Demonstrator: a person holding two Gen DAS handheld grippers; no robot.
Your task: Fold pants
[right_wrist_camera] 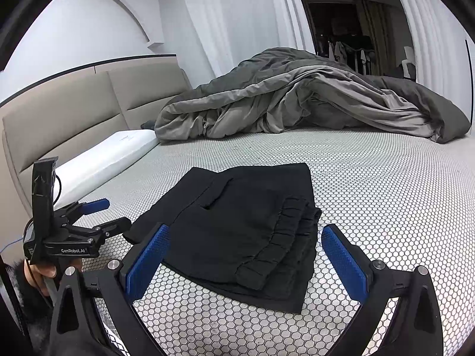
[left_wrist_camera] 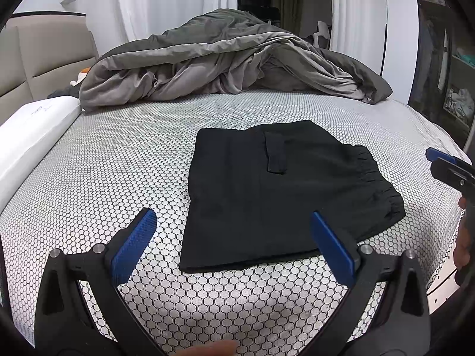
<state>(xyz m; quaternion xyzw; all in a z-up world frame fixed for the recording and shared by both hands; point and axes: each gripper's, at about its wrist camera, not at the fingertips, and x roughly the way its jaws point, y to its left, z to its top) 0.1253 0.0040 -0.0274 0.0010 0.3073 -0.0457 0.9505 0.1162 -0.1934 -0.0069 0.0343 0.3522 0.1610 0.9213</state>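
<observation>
Both tools wide and empty, left tool (left_wrist_camera: 234, 237) and right tool (right_wrist_camera: 246, 255) hovering just short of the pants (left_wrist_camera: 282, 190), folded compact on the bed (left_wrist_camera: 118, 154); a careless nudge could spring those stacked layers, duvet (left_wrist_camera: 225, 59) heaped beyond

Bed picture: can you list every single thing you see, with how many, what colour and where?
Pants: one, black, folded flat, middle of the bed.
Bed sheet: one, white with dark honeycomb pattern, under everything.
Duvet: one, grey, bunched at the far side.
Pillow: one, white, beside the headboard.
Headboard: one, beige, padded, along the bed's edge.
Curtains: white, behind the bed.
Left gripper: black, blue pads, open, empty, near the pants.
Right gripper: black, blue pads, open, empty, above the waistband.
Hand: one, holding the left gripper.
</observation>
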